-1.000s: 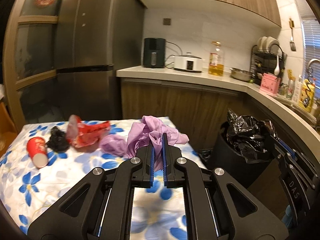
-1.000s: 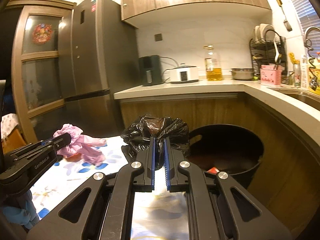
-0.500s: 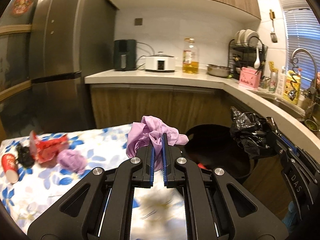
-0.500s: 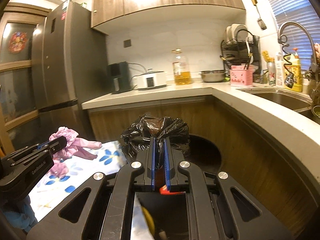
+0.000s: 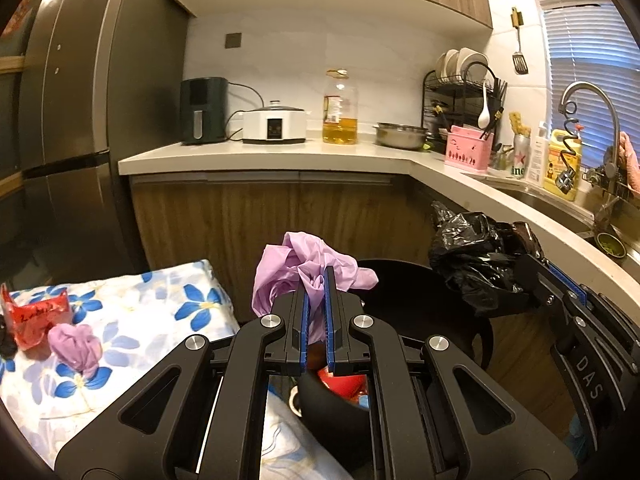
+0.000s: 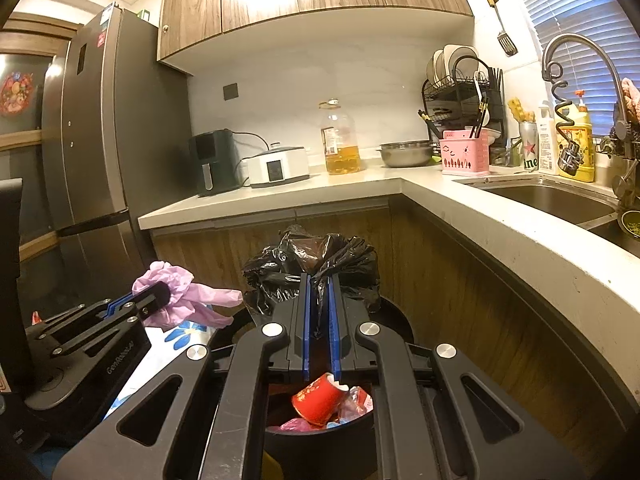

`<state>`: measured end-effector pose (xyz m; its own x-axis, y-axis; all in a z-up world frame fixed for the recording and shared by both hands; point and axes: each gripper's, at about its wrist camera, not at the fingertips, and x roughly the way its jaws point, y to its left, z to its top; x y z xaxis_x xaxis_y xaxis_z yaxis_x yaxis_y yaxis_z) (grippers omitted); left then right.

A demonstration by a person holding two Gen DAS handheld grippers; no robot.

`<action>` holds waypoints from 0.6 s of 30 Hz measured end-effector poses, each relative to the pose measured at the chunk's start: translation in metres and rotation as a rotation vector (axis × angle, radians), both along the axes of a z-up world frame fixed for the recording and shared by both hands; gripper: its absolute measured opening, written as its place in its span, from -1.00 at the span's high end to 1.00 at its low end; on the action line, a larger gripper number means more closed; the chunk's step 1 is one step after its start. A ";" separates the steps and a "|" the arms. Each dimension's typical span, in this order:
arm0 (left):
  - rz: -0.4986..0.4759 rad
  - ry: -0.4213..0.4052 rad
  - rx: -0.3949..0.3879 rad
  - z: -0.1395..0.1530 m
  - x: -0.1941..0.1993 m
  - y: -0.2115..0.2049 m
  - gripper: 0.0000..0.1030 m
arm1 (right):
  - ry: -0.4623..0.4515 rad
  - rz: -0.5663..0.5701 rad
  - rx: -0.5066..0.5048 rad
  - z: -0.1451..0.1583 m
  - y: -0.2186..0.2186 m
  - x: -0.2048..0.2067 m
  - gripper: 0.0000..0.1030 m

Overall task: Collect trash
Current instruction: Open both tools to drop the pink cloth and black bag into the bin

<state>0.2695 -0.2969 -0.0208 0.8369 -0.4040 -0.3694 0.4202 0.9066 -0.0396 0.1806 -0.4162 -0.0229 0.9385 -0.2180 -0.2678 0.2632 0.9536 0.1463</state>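
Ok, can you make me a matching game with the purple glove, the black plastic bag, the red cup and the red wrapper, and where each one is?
Things:
1. crumpled purple rubber glove
2. crinkled black plastic bag
3. red paper cup
4. red plastic wrapper

Places:
A. lying in the round black bin
B. on the blue-flowered tablecloth
C. pinched by the left gripper
D. pinched by the right gripper

Pairs: 1-C, 2-D, 3-A, 4-B
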 end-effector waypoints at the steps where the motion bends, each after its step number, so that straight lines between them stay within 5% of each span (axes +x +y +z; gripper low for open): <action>1: -0.007 0.001 -0.002 -0.001 0.001 -0.001 0.89 | 0.002 0.000 0.002 0.000 -0.001 0.001 0.83; 18: -0.052 0.019 0.015 -0.017 0.018 -0.018 0.89 | 0.007 0.000 0.017 -0.004 -0.008 0.016 0.83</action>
<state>0.2877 -0.3149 -0.0375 0.8077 -0.4411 -0.3913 0.4659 0.8841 -0.0349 0.1966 -0.4243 -0.0274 0.9366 -0.2134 -0.2780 0.2644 0.9509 0.1610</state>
